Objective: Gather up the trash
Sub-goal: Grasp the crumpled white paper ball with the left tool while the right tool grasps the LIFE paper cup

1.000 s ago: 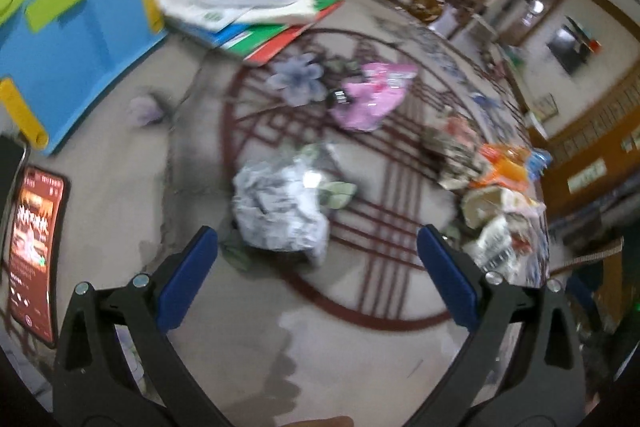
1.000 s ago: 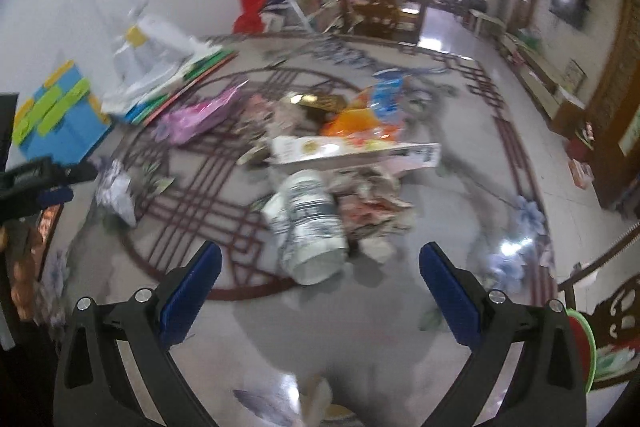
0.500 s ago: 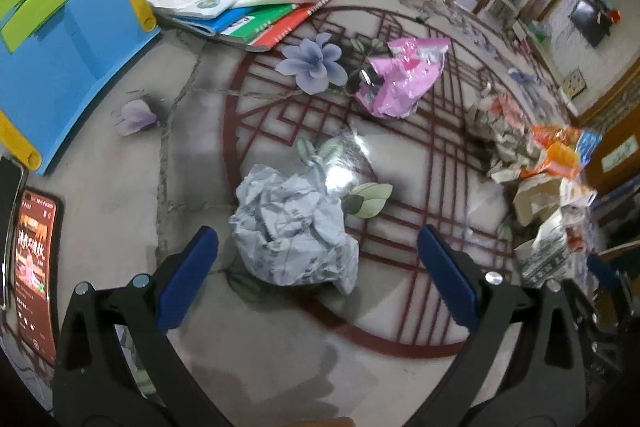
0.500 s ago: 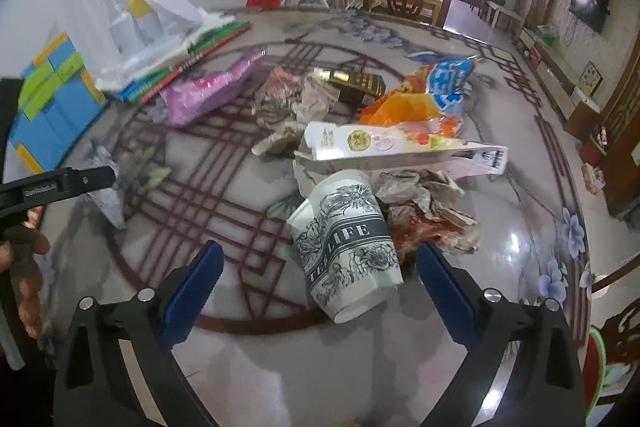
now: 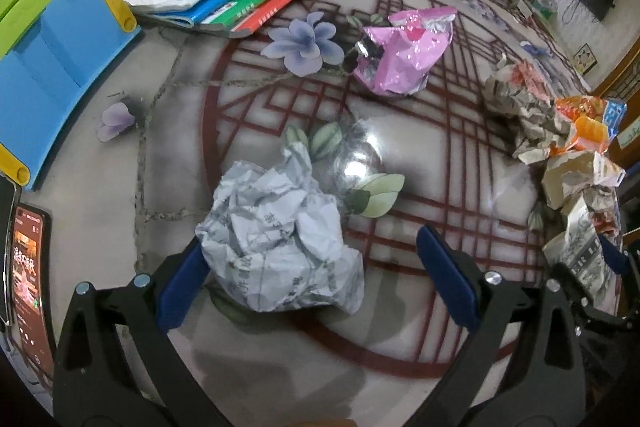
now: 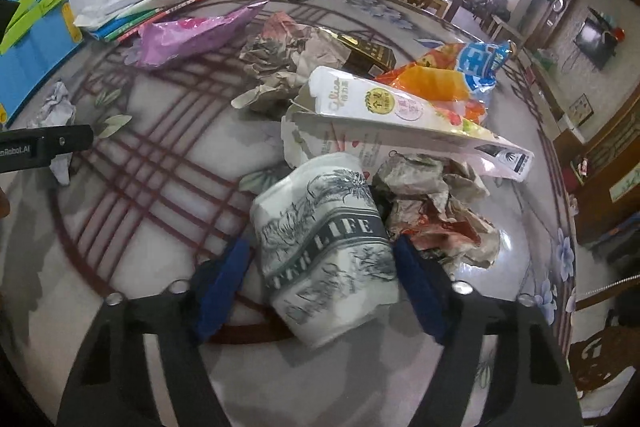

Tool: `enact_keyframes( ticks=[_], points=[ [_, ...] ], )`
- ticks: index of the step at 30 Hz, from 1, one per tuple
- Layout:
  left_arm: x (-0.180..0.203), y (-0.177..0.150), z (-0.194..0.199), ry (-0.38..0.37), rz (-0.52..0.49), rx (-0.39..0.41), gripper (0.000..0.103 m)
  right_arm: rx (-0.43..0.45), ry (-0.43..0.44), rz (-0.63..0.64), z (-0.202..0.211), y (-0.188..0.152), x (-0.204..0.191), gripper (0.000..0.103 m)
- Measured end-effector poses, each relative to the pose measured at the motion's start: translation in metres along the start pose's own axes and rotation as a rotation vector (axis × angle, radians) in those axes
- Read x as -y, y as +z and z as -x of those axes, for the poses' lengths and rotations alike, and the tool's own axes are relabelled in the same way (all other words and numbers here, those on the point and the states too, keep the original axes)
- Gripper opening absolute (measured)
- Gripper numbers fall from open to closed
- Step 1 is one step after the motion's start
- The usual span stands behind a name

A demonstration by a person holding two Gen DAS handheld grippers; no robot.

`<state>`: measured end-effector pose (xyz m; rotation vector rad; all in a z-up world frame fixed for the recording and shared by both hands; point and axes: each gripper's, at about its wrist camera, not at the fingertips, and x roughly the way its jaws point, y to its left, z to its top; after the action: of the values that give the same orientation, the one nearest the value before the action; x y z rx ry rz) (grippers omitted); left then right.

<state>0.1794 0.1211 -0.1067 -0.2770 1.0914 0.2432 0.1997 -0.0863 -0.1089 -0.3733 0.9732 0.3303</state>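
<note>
A crumpled white paper ball lies on the patterned marble table. My left gripper is low over it and open. Its left pad sits at the ball's side and its right pad stands well apart. In the right wrist view a paper cup printed with grey flowers lies on its side between the blue pads of my right gripper. The jaws are closing. The right pad is at the cup's wall and a small gap shows at the left pad.
Beside the cup are crumpled brown paper, a white carton and an orange snack bag. A pink bag, stacked books, a blue folder and a phone are nearer the left gripper.
Both grippers came down closer to the table. The paper ball now sits between the left fingers. The right jaws narrowed around the cup.
</note>
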Motion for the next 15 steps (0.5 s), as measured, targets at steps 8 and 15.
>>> enact_keyframes(
  ticks=[8, 15],
  points=[
    [-0.005, -0.003, 0.003, -0.004, 0.003, -0.011, 0.062, -0.009, 0.060, -0.047, -0.002, -0.003, 0.007, 0.050],
    [-0.008, -0.008, 0.007, -0.041, 0.010, -0.021, 0.050, -0.020, 0.138, -0.139, 0.006, -0.007, 0.021, 0.045]
  ],
)
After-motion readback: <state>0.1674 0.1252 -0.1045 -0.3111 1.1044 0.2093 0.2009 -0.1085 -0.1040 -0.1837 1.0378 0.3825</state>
